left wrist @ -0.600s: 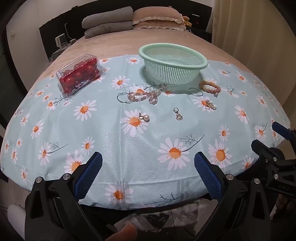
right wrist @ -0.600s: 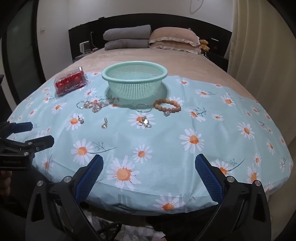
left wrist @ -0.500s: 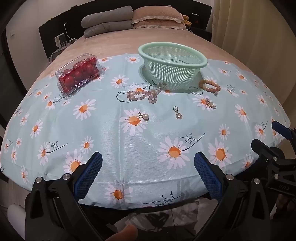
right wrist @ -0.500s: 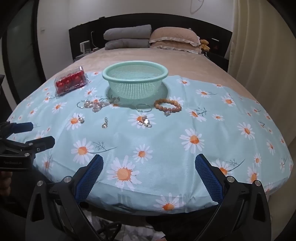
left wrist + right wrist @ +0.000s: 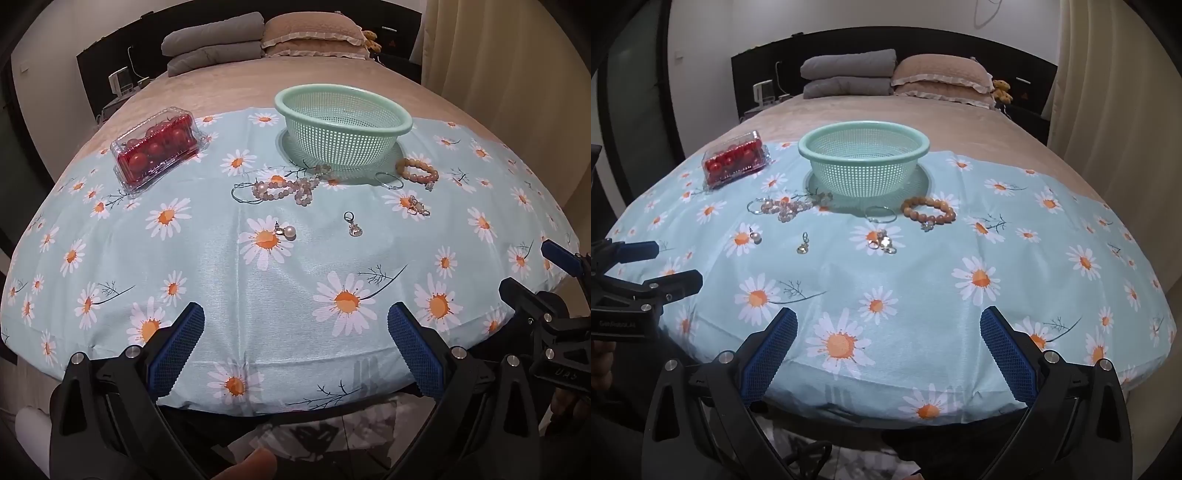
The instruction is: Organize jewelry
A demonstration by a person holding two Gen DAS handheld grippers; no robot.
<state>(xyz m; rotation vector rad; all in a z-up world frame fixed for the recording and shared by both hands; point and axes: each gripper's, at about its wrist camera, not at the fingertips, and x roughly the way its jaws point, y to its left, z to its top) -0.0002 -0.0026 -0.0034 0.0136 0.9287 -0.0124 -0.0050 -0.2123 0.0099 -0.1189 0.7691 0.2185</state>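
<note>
Spread over the bed (image 5: 849, 122), a daisy cloth (image 5: 295, 280) carries the scattered jewelry: pearl earring (image 5: 286, 232), charm (image 5: 351, 224), beaded bracelet (image 5: 929, 212), all just before the green basket (image 5: 864, 162), likely their destination. Left tongs (image 5: 295, 350) and right tongs (image 5: 888, 350) hover wide open and empty near the bed's edge.

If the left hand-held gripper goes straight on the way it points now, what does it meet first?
Probably only the daisy cloth. The open left hand-held gripper points down at a bare stretch of it; the pearl earring lies further on, though depth is unclear.
</note>
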